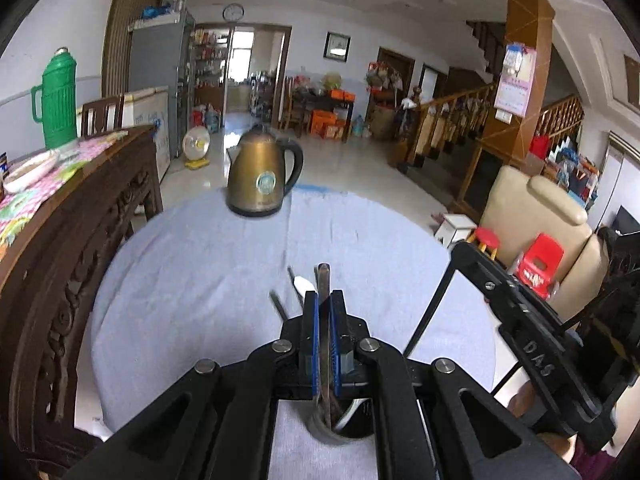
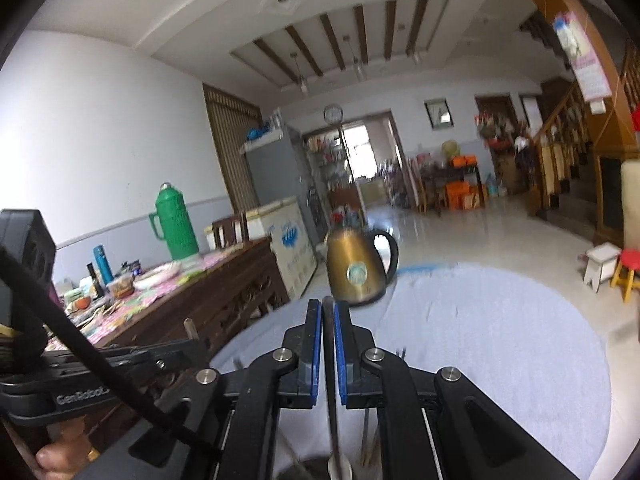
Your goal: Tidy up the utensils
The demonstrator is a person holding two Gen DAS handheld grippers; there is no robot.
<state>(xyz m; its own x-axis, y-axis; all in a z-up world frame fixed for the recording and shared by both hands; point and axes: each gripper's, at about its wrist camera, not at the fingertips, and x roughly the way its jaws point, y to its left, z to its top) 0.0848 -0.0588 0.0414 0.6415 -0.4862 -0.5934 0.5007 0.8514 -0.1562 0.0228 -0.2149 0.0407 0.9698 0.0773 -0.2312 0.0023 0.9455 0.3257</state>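
Blue-padded grippers, each clamping one utensil
Your left gripper [image 1: 324,300] pinches a dark utensil handle [image 1: 323,276]; your right gripper [image 2: 327,312] pinches another handle [image 2: 328,320], both nearly closed

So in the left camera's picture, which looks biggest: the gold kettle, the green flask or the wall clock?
1. Gold kettle
2. Green flask, nearly as tall but narrower
3. Wall clock

The kettle stands nearest, so real sizes stay unsure.

kettle [image 1: 262,176]: bronze-gold, black handle, round teal emblem
thermos [image 1: 58,100]: green, ribbed
counter [image 1: 192,264]: pale blue cloth
fingers [image 1: 314,320]: black, blue pads
small chair [image 1: 542,264]: red
side tablecloth [image 1: 36,196]: pink-green floral
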